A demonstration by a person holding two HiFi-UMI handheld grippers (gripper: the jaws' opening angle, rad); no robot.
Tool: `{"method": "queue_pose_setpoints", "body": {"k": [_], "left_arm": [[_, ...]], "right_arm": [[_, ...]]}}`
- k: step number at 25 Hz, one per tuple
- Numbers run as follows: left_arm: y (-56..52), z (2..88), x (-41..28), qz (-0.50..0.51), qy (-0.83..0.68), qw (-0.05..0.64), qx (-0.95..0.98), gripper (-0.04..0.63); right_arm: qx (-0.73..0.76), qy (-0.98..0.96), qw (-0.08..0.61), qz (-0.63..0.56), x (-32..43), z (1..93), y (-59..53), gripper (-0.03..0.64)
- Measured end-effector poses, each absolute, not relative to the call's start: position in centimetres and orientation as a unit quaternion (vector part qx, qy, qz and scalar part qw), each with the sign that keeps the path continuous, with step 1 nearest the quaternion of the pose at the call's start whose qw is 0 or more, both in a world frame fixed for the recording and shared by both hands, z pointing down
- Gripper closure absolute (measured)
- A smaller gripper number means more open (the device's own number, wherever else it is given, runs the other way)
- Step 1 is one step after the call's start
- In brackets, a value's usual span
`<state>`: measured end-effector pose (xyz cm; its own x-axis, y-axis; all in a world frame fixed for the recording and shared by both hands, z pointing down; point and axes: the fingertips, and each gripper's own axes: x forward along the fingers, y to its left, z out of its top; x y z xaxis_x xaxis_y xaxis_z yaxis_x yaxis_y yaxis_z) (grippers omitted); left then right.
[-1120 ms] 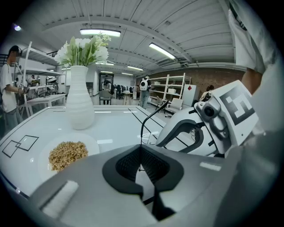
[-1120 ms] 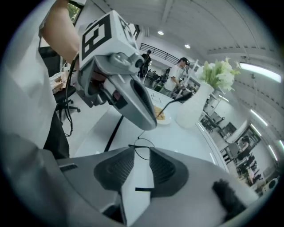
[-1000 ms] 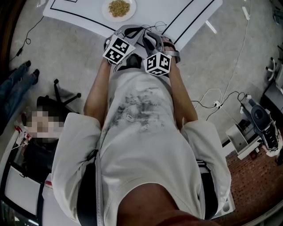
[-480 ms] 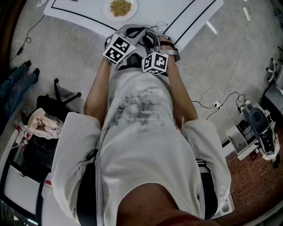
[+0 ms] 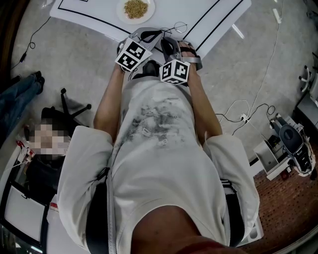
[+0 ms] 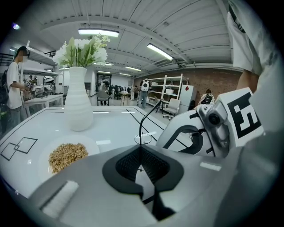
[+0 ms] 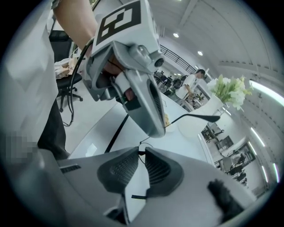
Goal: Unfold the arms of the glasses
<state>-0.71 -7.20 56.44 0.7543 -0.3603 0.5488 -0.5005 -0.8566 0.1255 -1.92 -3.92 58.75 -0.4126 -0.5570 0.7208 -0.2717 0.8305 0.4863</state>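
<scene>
The right claw (image 7: 142, 151) stands narrow. Its jaws have just been closing, and a thin wire of the glasses (image 7: 208, 118) sits between the pad tips, which look to be nipping it. Just past those tips a small loop of the same wire shows, and the frame then passes behind the left claw (image 6: 140, 146). That claw is drawn together on the frame, with a lens ring just ahead of its tips. The glasses therefore hang between the two claws over the near edge of the table (image 5: 196, 9). Both claws have hold of them, and they sit close together and angle toward each other.

One arm of the glasses comes out from behind the left claw in the right gripper view. It runs up and away to the right, roughly level along its length, with its dark ear tip out over the table. In the left gripper view an arm rises from the lens ring and curves up to the right.

The left claw reads as the anchor on the frame. The right claw is the nearer to whichever wire must swing, probably outward and away from the left claw. I cannot make out where the hinge lies.
</scene>
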Motion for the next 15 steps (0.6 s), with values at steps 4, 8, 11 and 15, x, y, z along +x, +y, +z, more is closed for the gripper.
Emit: {"method": "queue_pose_setpoints", "body": {"k": [4,8,11,15], "left_arm": [[-7.3,56.4,-0.6,0.264,-0.231,0.128,0.928,0.586],[-7.4,56.9,-0.8,0.261,-0.235,0.126,0.928,0.586],[-7.5,56.1,-0.6,0.260,-0.231,0.121,0.930,0.586],[-7.5,55.8,-0.5,0.260,-0.230,0.117,0.930,0.586]], "right_arm": [[0.270,-0.831,0.467,-0.136,-1.7,57.9,-4.3,0.566],[0.296,-0.838,0.445,-0.114,-1.5,56.8,-5.0,0.571],[0.314,-0.841,0.428,-0.100,-1.2,55.6,-5.5,0.575],[0.337,-0.846,0.407,-0.076,-0.7,54.4,-5.9,0.580]]}}
